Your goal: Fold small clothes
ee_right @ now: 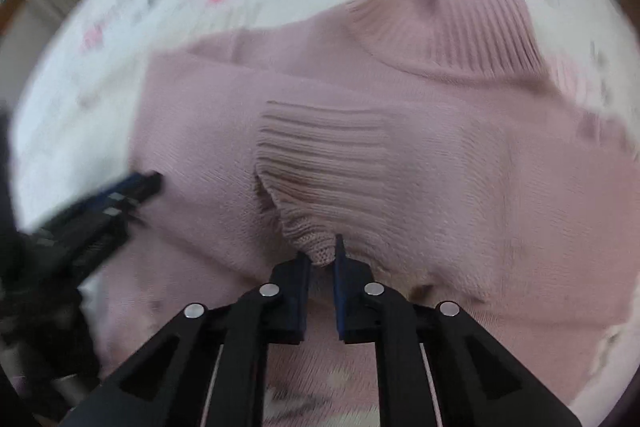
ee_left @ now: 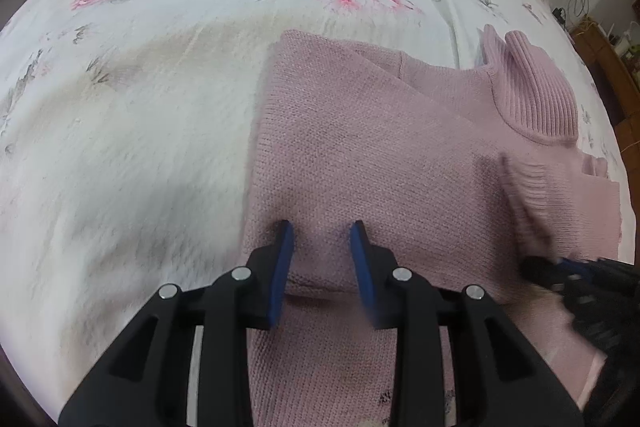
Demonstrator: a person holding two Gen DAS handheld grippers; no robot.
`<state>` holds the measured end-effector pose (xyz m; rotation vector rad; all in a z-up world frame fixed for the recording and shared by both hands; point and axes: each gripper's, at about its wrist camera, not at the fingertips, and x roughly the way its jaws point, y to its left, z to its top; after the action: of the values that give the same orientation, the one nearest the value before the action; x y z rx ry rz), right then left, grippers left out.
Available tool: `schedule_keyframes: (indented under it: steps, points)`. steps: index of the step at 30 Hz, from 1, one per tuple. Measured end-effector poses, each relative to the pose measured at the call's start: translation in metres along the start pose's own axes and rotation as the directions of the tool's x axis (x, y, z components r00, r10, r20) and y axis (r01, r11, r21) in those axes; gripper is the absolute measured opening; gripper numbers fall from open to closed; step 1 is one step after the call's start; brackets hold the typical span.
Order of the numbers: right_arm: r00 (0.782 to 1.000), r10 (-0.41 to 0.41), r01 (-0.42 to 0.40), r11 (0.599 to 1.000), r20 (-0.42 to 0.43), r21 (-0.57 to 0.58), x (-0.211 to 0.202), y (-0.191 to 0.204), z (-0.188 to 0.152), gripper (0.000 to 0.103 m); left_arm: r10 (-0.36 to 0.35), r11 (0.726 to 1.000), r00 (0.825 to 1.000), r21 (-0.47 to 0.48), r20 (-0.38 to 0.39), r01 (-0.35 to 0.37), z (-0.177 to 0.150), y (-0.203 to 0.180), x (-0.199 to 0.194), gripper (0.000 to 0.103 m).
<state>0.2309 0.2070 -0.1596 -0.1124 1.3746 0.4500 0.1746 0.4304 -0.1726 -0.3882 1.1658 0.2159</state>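
1. Your left tongs (ee_left: 322, 229): black angular arms, blue finger pads (ee_left: 285, 255), four round silver pins.
2. Your right tongs (ee_right: 322, 251): the same black frame, dark blue pads (ee_right: 339, 287), silver pins.

The left wrist camera sits just behind the left gripper (ee_left: 322, 233), looking forward and down along its fingers from close above the near left part of a pink knit sweater (ee_left: 360, 155), with the floral bedsheet (ee_left: 140, 67) stretching away to the far edge of the bed. The right wrist camera sits the same way behind the right gripper (ee_right: 323, 251), nearer the fabric and facing the sweater's ribbed cuff (ee_right: 324, 163) and turtleneck collar (ee_right: 452, 23). Both views share the sweater's middle and collar, and each catches the other gripper at its edge.
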Motion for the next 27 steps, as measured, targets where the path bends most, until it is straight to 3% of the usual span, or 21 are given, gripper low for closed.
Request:
schedule_keyframes:
  steps: [6, 12, 17, 22, 25, 27]
  points:
    - [0.984, 0.136, -0.149, 0.982, 0.115, 0.118, -0.062, -0.065, -0.015, 0.01, 0.004, 1.0, 1.0, -0.012, -0.002, -0.004, 0.0, 0.0, 0.0, 0.03]
    - [0.972, 0.141, -0.179, 0.963, 0.188, 0.201, -0.106, -0.118, -0.021, 0.01, 0.004, 1.0, 1.0, -0.014, 0.0, -0.004, 0.001, 0.001, -0.001, 0.03]
    - [0.981, 0.067, -0.115, 0.957, 0.183, 0.267, -0.112, -0.164, -0.03, 0.01, 0.012, 1.0, 1.0, -0.005, -0.003, -0.012, 0.001, 0.0, -0.001, 0.03]
    - [0.991, 0.065, -0.1, 0.936, 0.113, 0.338, -0.089, -0.208, -0.044, 0.012, 0.017, 1.0, 1.0, 0.007, -0.006, -0.017, 0.002, -0.003, 0.001, 0.031]
    - [0.998, -0.048, 0.029, 0.936, 0.046, 0.35, -0.072, -0.22, -0.056, 0.012, 0.021, 1.0, 1.0, 0.016, -0.011, -0.021, 0.003, -0.005, 0.002, 0.031]
    - [0.997, -0.042, 0.017, 0.935, 0.062, 0.355, -0.075, -0.223, -0.063, 0.012, 0.027, 0.999, 0.999, 0.028, -0.016, -0.027, 0.005, -0.007, 0.0, 0.031]
